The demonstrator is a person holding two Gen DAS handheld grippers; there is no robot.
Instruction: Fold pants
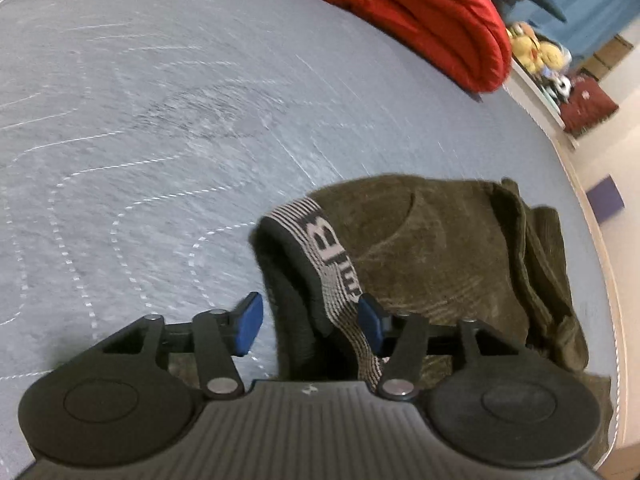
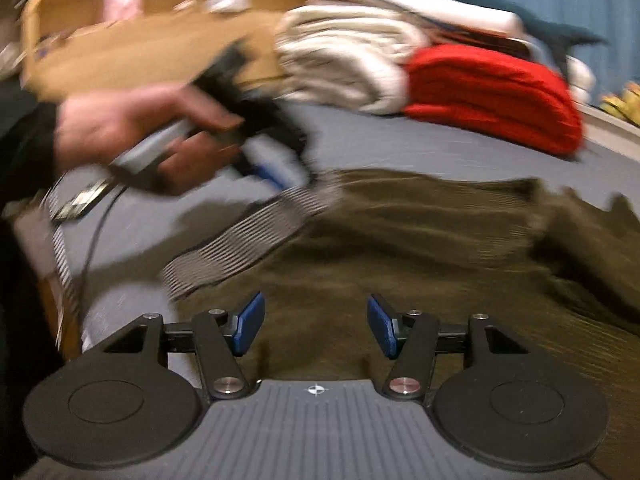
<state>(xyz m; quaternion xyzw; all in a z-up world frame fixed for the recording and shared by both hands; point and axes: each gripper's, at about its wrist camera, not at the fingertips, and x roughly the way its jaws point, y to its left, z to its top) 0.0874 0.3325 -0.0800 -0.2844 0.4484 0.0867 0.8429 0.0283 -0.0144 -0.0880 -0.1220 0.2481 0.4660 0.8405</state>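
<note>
Olive-green corduroy pants [image 1: 440,248] lie bunched on the grey-blue quilted bed [image 1: 160,120]. Their striped grey waistband [image 1: 324,240] with dark lettering runs down between the blue pads of my left gripper [image 1: 311,324]. The jaws stand apart and do not press on it, so the gripper is open. In the right wrist view, my right gripper [image 2: 316,322] hovers open over the spread pants [image 2: 420,240], with nothing between its pads. A hand [image 2: 120,128] holds the left gripper [image 2: 272,172] just above the waistband [image 2: 248,232]; that part is motion-blurred.
A folded red blanket [image 1: 420,12] lies at the far side of the bed, with a white folded pile [image 2: 340,56] beside it. A cardboard box [image 2: 140,32] stands behind the hand. Yellow stuffed toys [image 1: 536,52] sit past the bed's right edge.
</note>
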